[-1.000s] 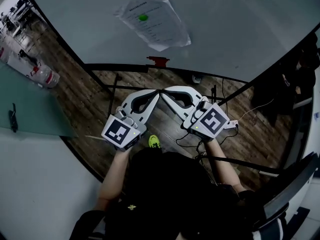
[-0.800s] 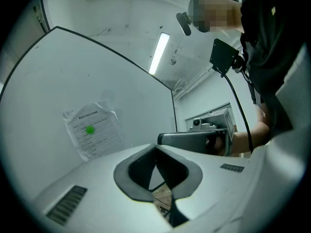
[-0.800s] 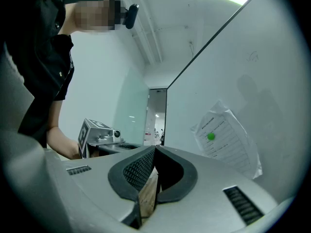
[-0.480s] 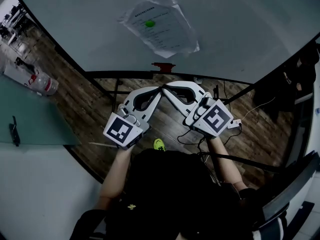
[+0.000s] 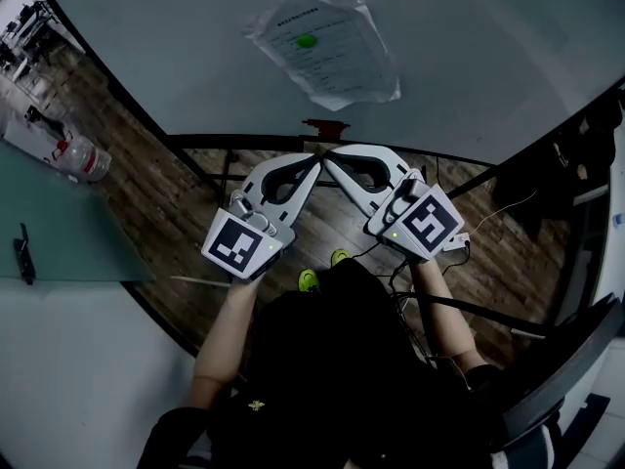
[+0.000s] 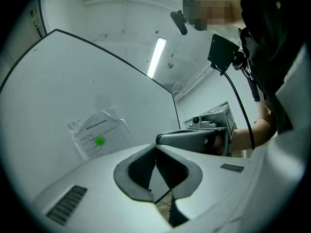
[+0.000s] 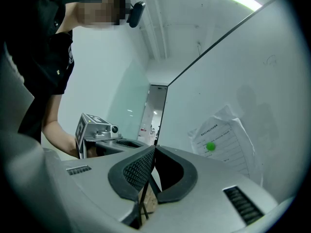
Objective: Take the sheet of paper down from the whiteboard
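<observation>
At the far left a plastic bottle (image 5: 86, 156) lies on the wooden floor (image 5: 176, 213), well away from the work. The left gripper (image 5: 312, 160) is closed with nothing between its jaws. It is held out roughly level below the whiteboard (image 5: 488, 47), its tip nearly meeting the tip of the other gripper. Above both tips, the sheet of paper (image 5: 330, 55) is still up on the whiteboard. It is crumpled at the edges and pinned near its top by a small green dot (image 5: 307, 40) that looks like a magnet. A red object (image 5: 325, 126) sits on the board's lower ledge just beneath the sheet. The right gripper (image 5: 328, 159) is likewise closed and empty, pointing toward the board. I judge that nothing of the task is done yet. Neither gripper touches the sheet, so the reach up, the grip on a loose edge and the pull from under the magnet are all left.
</observation>
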